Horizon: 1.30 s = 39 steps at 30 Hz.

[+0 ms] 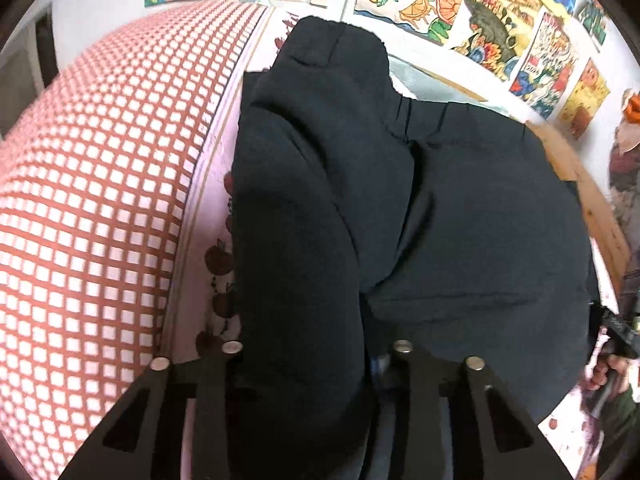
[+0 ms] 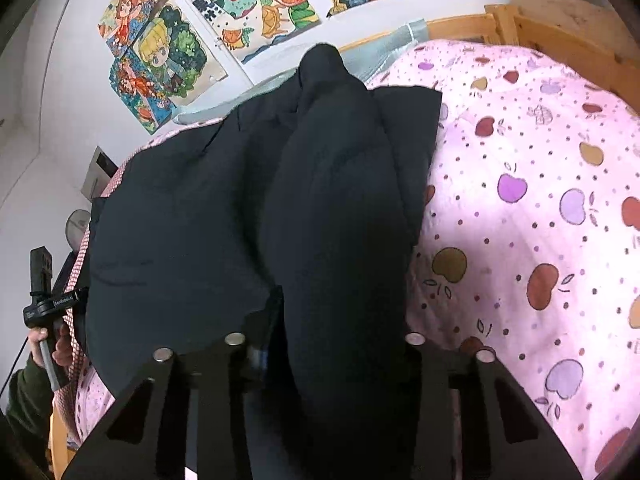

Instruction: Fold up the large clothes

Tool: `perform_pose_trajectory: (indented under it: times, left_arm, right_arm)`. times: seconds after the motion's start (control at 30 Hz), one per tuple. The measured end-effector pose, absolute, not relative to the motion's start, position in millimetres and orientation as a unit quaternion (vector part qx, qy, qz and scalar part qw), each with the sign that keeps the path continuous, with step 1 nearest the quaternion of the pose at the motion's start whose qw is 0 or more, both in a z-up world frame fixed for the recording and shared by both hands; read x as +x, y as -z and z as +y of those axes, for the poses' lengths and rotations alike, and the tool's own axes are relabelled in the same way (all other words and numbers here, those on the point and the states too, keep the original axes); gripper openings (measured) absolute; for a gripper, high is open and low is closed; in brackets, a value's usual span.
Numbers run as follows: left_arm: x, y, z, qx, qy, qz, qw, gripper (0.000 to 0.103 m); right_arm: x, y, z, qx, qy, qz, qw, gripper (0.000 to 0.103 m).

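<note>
Garment: a large black jacket (image 1: 460, 216), thick and padded with a matte, soft-looking shell, lies on the bed; both sleeves look folded in over the body, forming two long rounded rolls.
Left tongs (image 1: 318, 354): a fold of the jacket, one puffy sleeve roll, runs between the two black arms and is gripped there; the arms are flat black plastic with silver round studs at the tips.
Right tongs (image 2: 325, 344): likewise clenched on a thick roll of the jacket (image 2: 328, 220) that fills the gap between the arms.
Bedding, near the right tongs: a pale pink sheet (image 2: 520, 200), slightly rumpled, printed with apples in purple, red, tan and lilac plus small dots.
Bedding, far side: a red-and-white checked cover (image 1: 100, 200), woven-looking, lying beside the pink sheet along a striped border.
Bed frame: light unfinished wood (image 2: 560, 28) along the edge.
Wall: white, hung with bright hand-coloured drawings (image 2: 256, 8) of orange slices, cartoon girls and foliage; their lettering is too small to read.
Writing: in the right wrist view, the other handle (image 2: 44, 304) carries a small white label, too blurred to read.
</note>
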<state>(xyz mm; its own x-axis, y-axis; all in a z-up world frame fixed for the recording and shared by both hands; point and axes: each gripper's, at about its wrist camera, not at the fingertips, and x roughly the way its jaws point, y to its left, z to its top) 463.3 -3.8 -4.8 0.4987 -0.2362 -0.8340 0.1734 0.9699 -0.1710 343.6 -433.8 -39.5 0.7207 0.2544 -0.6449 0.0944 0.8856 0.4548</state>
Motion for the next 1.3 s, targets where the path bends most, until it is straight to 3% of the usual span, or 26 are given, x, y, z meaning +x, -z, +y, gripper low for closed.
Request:
perform_pose_trajectory:
  times: [0.13,0.4,0.6,0.77,0.87,0.93,1.0,1.07,1.3]
  left_arm:
    - [458,-13,-17,-0.011,0.089,0.48,0.873,0.017]
    - [440,-55,-10,-0.018,0.094,0.453,0.886,0.009]
    - [398,-92,-24,0.041,0.116,0.41,0.904,0.009]
    - [404,-83,-26,0.065,0.102,0.424,0.897,0.011]
    - [422,-64,-15,0.053,0.093,0.453,0.885,0.02]
    - [426,-52,1,0.048,0.086,0.455,0.885,0.032]
    - [429,-45,9,0.044,0.07,0.449,0.89,0.066]
    - [433,-41,11,0.052,0.057,0.444,0.893,0.082]
    - [467,-18,22,-0.01,0.128,0.495,0.859,0.101]
  right_arm:
    - [337,14,-429,0.218,-0.04,0.351,0.91,0.019]
    - [303,-46,-421,0.173,-0.051,0.291,0.94,0.015]
    - [267,-84,-404,0.107,-0.061,0.26,0.958,0.015]
    - [256,-86,-414,0.109,-0.065,0.27,0.955,0.014]
    - [262,-70,-420,0.118,-0.056,0.291,0.948,0.015]
    - [266,-56,-426,0.136,-0.051,0.302,0.942,0.016]
    - [269,-40,-433,0.156,-0.048,0.312,0.936,0.019]
    - [271,-28,-438,0.166,-0.045,0.324,0.93,0.024]
    - [289,19,-461,0.234,-0.056,0.372,0.896,0.063]
